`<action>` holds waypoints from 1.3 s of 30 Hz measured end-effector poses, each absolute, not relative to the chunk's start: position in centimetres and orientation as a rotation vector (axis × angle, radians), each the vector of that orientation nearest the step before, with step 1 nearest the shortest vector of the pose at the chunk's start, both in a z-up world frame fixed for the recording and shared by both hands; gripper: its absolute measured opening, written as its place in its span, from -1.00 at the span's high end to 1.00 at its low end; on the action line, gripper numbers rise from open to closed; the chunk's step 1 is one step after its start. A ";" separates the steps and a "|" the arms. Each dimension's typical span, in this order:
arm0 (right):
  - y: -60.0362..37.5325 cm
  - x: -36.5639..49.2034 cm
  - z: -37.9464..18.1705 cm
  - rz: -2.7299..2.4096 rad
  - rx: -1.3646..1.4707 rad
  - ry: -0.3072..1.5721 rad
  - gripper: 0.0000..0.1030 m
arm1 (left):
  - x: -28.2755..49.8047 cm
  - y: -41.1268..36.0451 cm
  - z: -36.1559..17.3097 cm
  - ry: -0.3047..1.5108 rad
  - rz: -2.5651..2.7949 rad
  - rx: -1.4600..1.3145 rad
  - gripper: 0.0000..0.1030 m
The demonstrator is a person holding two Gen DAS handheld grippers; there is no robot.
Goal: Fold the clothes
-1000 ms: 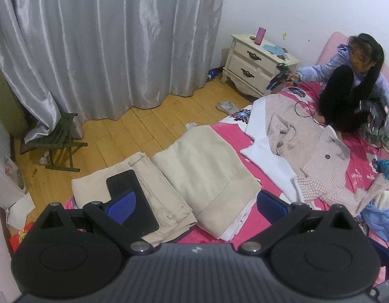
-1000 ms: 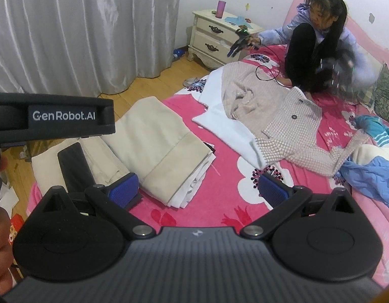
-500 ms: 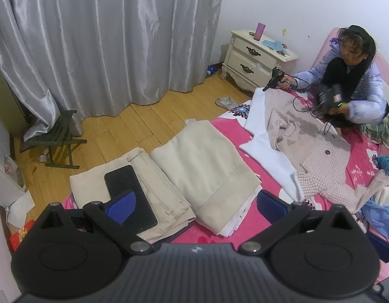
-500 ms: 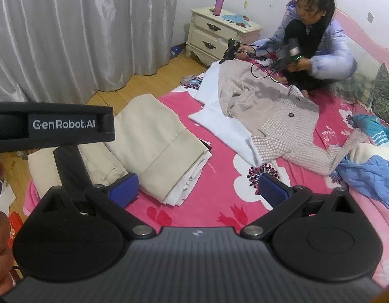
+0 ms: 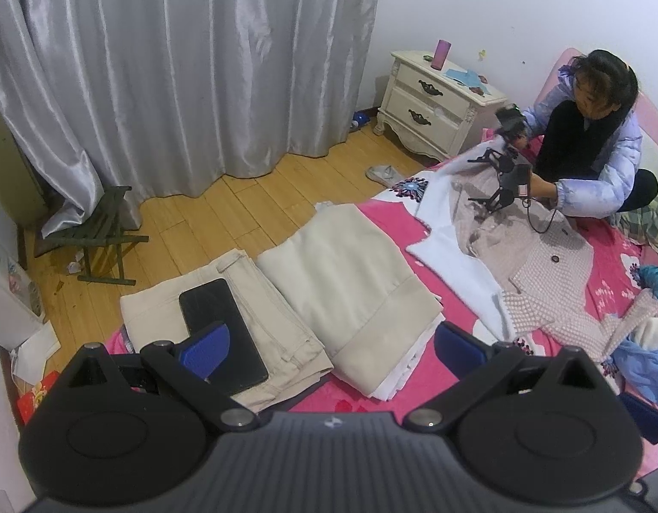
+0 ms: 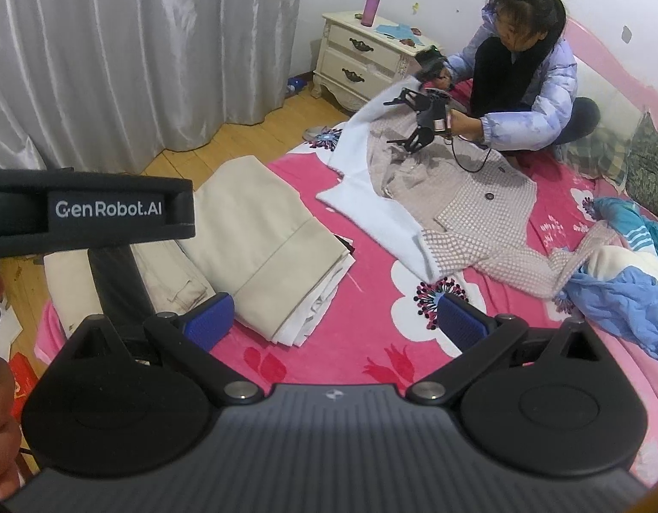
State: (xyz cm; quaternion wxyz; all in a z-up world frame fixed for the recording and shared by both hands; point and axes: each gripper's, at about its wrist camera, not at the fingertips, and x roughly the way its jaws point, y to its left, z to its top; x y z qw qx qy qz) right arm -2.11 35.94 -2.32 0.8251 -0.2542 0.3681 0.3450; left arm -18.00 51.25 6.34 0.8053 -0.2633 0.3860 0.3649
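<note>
At lower left of frame, left gripper (image 5: 329, 340) jaws wide, empty, above phone (image 5: 222, 335) on folded beige trousers (image 5: 252, 320). Centre: folded beige stack (image 6: 265, 248). Right gripper (image 6: 335, 320) wide, empty. Upper right: checked coat (image 6: 478, 209) unfolded before seated person (image 6: 521, 85).

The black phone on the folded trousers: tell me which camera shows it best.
The left wrist view. There the phone lies almost fully visible on the folded trousers, only its near corner behind a blue fingertip. In the right wrist view the other gripper's body covers its top, leaving a dark strip.
</note>
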 end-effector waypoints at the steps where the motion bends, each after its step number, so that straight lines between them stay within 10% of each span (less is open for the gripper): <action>1: 36.0 -2.1 -2.3 0.734 -0.541 0.782 -0.97 | -18.0 51.3 6.3 0.826 0.782 -0.565 -0.99; 39: 37.2 -2.0 -3.2 0.742 -0.582 0.786 -0.97 | -18.0 51.8 5.9 0.830 0.806 -0.580 -0.99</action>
